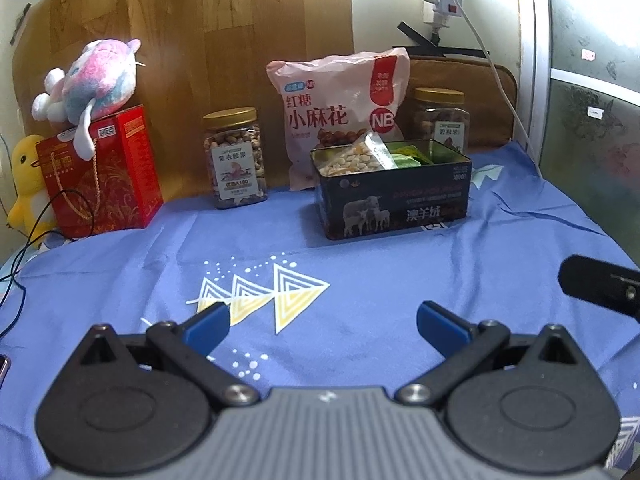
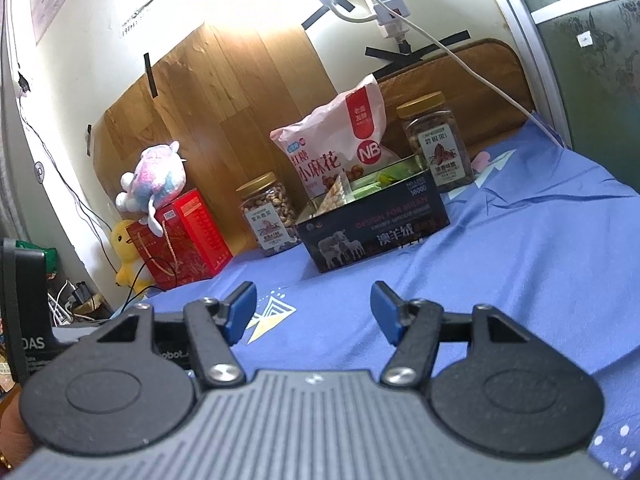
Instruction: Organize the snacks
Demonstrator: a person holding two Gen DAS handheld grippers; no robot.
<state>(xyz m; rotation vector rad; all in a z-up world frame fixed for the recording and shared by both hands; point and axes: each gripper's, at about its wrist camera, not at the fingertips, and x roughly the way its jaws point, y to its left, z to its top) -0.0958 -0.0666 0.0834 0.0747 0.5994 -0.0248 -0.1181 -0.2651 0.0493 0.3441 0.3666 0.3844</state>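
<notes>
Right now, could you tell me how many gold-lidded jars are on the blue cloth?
2. One jar stands left of the pink bag; the other jar stands right of it, behind the tin. More could be hidden behind the bag.

Can't see much of what's in the tin [image 1: 394, 204]: a clear packet [image 1: 362, 156] of pale bits sticks up out of it and covers whatever's below, and the green wrappers [image 1: 404, 158] behind it are too small for me to read. The pink bag [image 1: 340, 108] behind the tin has its bottom hidden by the tin. The jar [image 1: 440, 120] to the right of the bag is half hidden too, blurry label. The duck [image 1: 26, 184], far left of the tin, is tucked behind the red box [image 1: 104, 176].
</notes>
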